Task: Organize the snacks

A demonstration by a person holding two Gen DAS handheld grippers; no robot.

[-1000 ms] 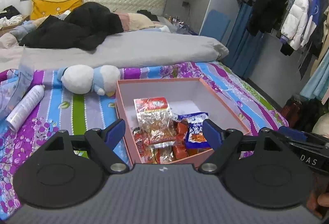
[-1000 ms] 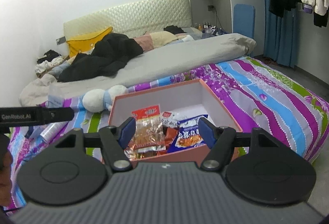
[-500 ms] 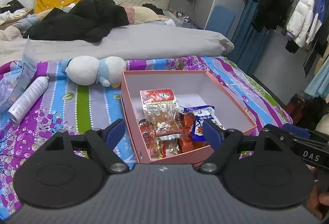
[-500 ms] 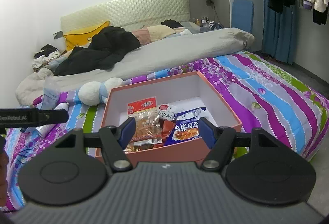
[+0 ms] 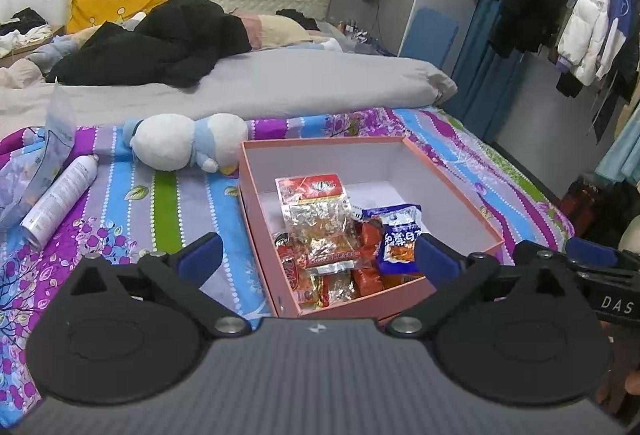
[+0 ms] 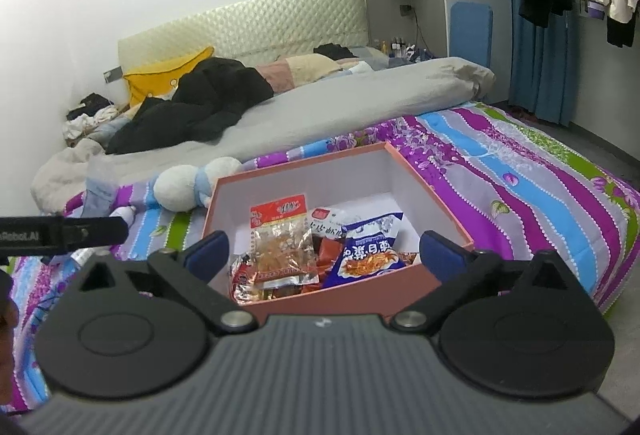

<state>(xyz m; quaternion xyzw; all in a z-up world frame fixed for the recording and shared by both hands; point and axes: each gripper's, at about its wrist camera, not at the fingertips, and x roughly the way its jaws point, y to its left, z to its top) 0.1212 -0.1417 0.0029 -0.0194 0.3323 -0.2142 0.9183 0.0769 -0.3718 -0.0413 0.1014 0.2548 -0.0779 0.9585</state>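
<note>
box: pink box (image 5: 452,195) sits on the striped bedspread (image 5: 168,211), open top, long axis running away from both tools toward the grey duvet (image 5: 280,83)
snacks: all piled in the box's near half, far half bare; clear red-topped packet (image 5: 316,219) lies on top with its long axis along the box, blue packet (image 5: 400,235) just beside it on the right, small red/orange packs (image 5: 336,283) under them against the near wall
left gripper (image 5: 316,259): jaws spread wide, holding nothing; hovers just short of the near wall, box slightly right of its centreline, left finger over the bedspread outside the box
right gripper (image 6: 322,249): jaws spread wide, empty; also just short of the near wall, pile dead centre between its fingers (image 6: 208,249)
key relation: pile lies straight ahead and below both claws; right one lines up better, blue packet (image 6: 370,247) near its right finger, clear packet (image 6: 284,239) near its left
pose: both held level, side by side, pointing forward over the near edge, neither touching the box
stray items: plush toy (image 5: 184,145) touching the box's far-left corner, spray can (image 5: 60,201) and clear bag (image 5: 48,155) well apart to the left; no snack visible outside the box
judgement: snacks look already gathered; next move, if any, probably a forward-down reach to tidy the pile; risk is a finger clipping the near wall
</note>
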